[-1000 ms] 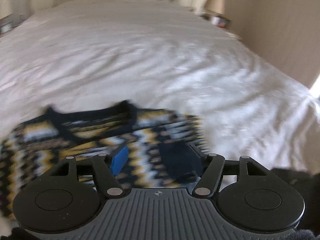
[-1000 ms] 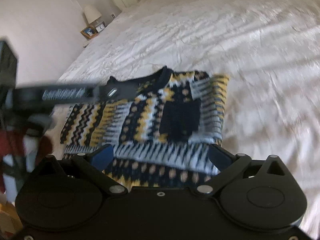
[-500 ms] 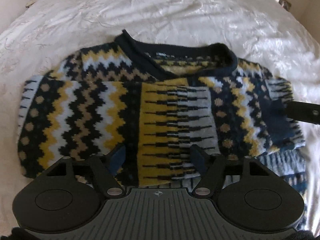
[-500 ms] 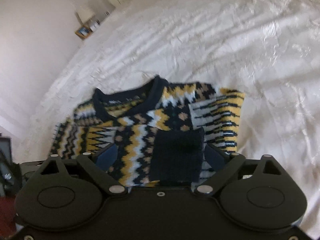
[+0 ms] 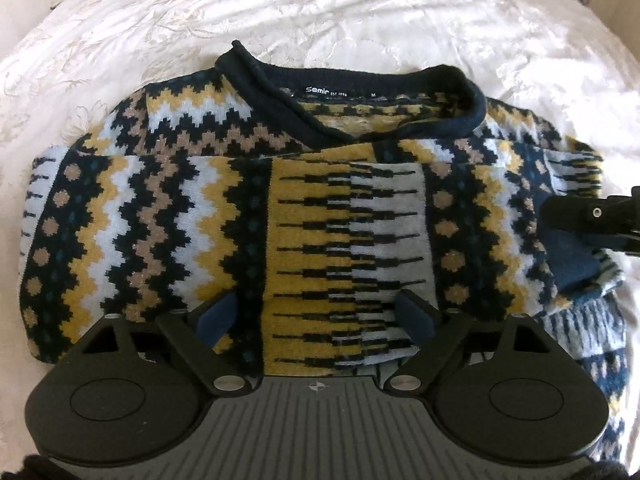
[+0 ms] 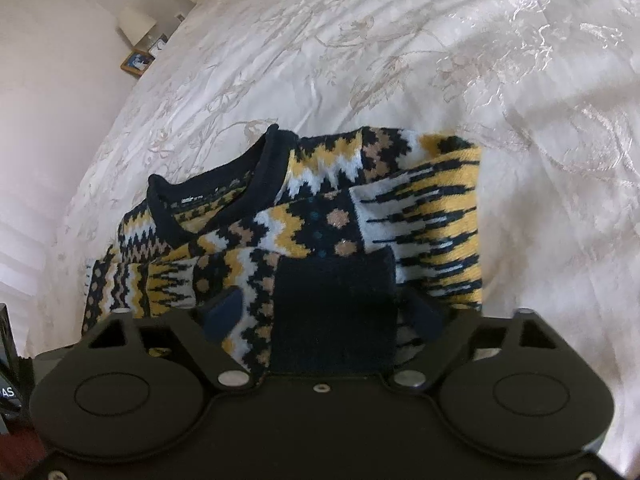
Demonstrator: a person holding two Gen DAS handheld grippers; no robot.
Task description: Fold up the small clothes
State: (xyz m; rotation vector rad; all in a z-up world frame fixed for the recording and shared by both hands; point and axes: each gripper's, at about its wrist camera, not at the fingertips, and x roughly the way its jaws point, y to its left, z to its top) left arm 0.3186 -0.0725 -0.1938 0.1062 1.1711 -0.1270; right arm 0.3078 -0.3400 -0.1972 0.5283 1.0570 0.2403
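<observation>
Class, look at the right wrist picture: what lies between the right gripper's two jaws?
In the right wrist view, the dark navy cuff of the sweater fills the gap of the right gripper. The jaws stand apart.

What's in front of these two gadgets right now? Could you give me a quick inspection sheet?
Surface: white embroidered bedspread, wrinkled.
Job's things: patterned sweater lying on the bed, both sleeves folded across its front, collar away from the cameras; navy cuff between the right jaws.
Clutter: nothing seen on the bed.
Grippers: left gripper jaws open over the sweater's lower edge; right gripper jaws open on either side of the cuff.
Cables: nothing seen.
Surroundings: lamp and framed photo beside the bed; pale wall.
</observation>
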